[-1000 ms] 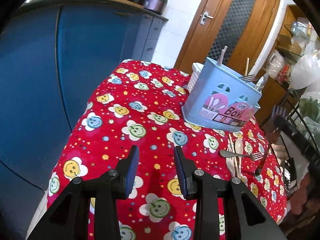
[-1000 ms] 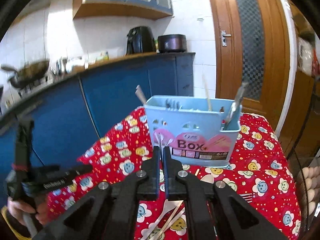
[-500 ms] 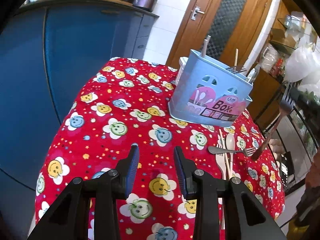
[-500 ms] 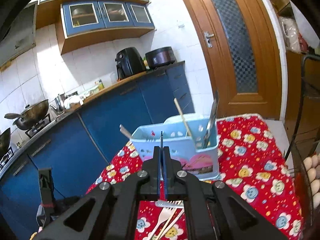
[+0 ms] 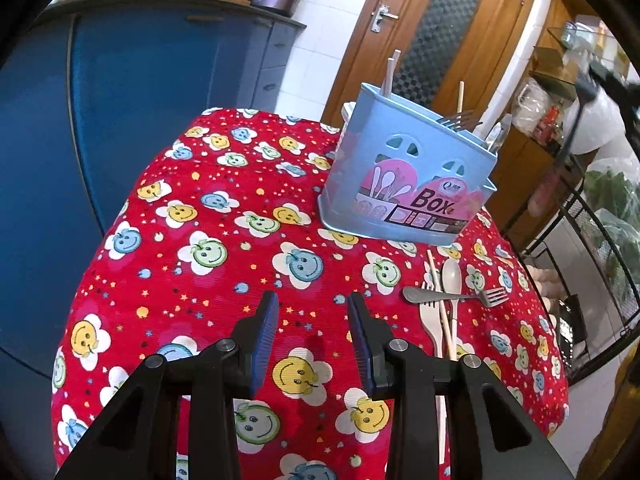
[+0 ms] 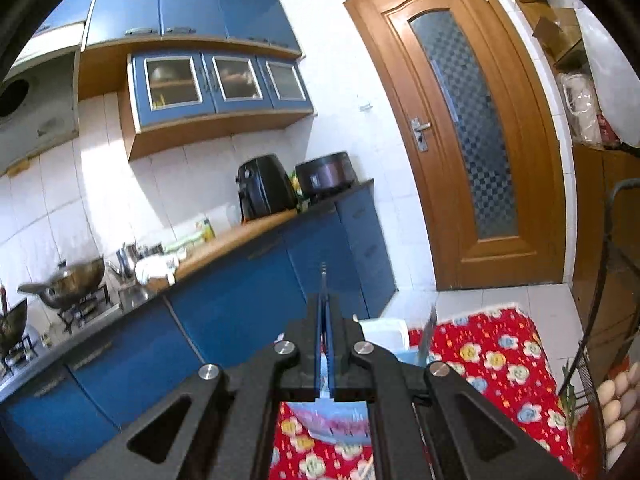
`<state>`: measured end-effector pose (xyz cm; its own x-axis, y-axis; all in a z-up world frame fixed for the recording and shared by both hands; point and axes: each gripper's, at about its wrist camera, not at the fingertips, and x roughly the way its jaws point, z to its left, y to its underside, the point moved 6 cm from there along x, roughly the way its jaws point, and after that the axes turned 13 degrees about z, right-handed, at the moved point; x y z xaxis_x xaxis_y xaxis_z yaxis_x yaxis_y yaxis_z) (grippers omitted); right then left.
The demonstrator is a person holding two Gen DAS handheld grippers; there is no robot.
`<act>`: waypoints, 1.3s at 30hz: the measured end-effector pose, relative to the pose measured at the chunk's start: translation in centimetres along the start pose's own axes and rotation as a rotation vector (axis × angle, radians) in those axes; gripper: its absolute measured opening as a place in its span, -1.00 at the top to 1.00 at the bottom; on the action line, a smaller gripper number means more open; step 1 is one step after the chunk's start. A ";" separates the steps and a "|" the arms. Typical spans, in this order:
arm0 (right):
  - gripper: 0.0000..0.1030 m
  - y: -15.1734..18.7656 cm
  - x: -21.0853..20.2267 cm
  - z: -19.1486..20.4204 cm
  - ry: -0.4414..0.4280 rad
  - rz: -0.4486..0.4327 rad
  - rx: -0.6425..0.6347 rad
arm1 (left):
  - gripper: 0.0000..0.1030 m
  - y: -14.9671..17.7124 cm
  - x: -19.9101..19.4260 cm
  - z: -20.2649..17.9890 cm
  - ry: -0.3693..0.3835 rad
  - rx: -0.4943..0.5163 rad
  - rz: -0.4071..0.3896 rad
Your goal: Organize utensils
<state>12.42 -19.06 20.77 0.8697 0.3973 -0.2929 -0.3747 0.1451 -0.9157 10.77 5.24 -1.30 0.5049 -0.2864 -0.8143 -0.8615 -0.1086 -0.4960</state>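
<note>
Right wrist: fingers [image 6: 340, 344] hide gripped utensil [image 6: 323, 280]; type unclear.

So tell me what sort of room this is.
A home kitchen, most likely: blue cabinets above a wooden counter, a wok on the stove, and an air fryer.

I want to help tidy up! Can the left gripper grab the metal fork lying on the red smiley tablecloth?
Probably yes. The left gripper is open and holds nothing, and the metal fork lies just to its right on the red smiley tablecloth, with nothing between. The fork rests across a wooden chopstick, which may shift.
</note>
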 end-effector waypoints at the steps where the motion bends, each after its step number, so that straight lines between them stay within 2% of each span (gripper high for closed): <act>1: 0.95 -0.5 0.4 0.0 -0.007 -0.011 0.007 | 0.29 0.0 0.1 0.0 0.001 0.000 0.001; 6: 0.94 -1.7 2.6 -0.6 -0.005 -0.047 0.029 | 0.29 -0.1 0.3 -0.1 0.005 0.004 0.005; 11: 0.94 -1.3 5.4 -2.1 -0.022 -0.051 0.071 | 0.29 -0.2 0.5 -0.3 0.008 0.010 0.008; 17: 0.94 0.8 8.3 -4.9 -0.004 0.022 0.148 | 0.29 -0.3 0.8 -0.3 0.014 0.015 0.010; 22: 0.94 2.8 9.7 -6.1 0.031 0.083 0.145 | 0.29 -0.3 1.1 -0.4 0.020 0.012 0.014; 28: 0.88 4.0 10.0 -5.7 0.076 0.112 0.079 | 0.29 -0.3 1.4 -1.0 0.020 0.025 0.019; 32: 0.82 3.9 9.3 -4.6 0.085 0.096 0.016 | 0.29 -0.4 1.5 -1.7 0.018 0.041 0.021; 35: 0.51 3.3 8.1 -3.7 0.069 0.075 -0.010 | 0.29 -0.4 1.4 -2.2 0.017 0.057 0.020; 39: 0.47 3.3 6.3 -3.4 0.049 0.069 -0.011 | 0.29 -0.5 1.2 -3.0 0.021 0.078 0.017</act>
<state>17.72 -19.16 15.02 0.8566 0.3610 -0.3687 -0.4313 0.1087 -0.8956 11.63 2.05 -1.14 0.4882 -0.3076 -0.8167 -0.8627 -0.0290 -0.5048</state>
